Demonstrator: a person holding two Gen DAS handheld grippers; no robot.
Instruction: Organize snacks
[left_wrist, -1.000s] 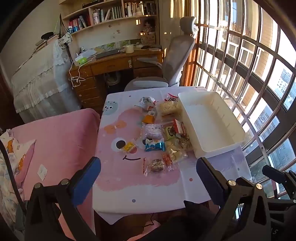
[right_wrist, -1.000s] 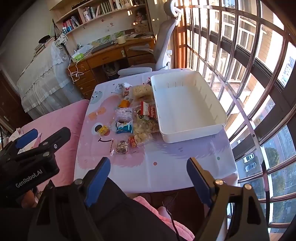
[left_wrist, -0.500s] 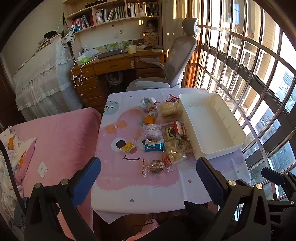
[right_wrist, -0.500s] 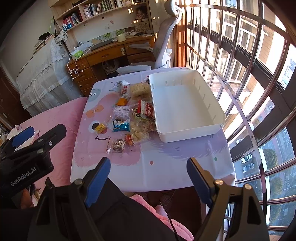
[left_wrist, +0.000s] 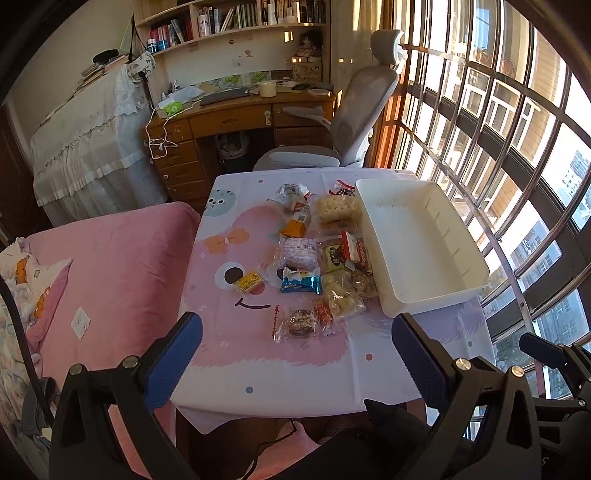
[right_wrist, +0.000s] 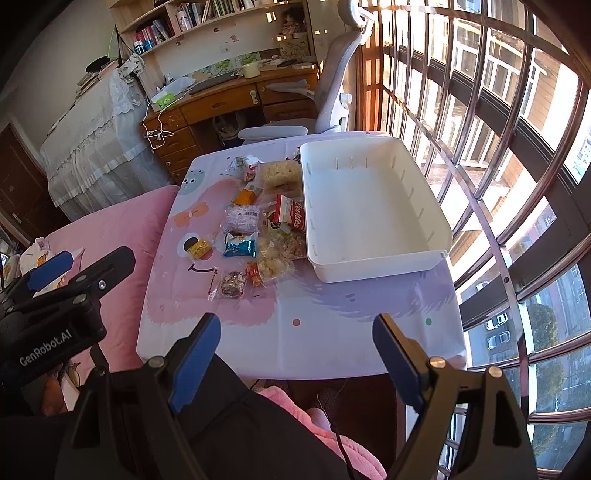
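Note:
Several wrapped snacks lie in a cluster mid-table: a blue packet, a small yellow packet, a red cookie pack, a clear-wrapped brown snack. An empty white bin stands right of them. My left gripper is open and empty, held above the table's near edge. My right gripper is open and empty, also short of the snacks. The left gripper also shows at the left of the right wrist view.
The table carries a pink cartoon cloth. A pink bed adjoins its left side. A grey office chair and a wooden desk stand behind. A barred window runs along the right.
Both grippers have shifted slightly, so the table sits a little differently in each view. Both stay open and empty. The snacks and bin have not moved.

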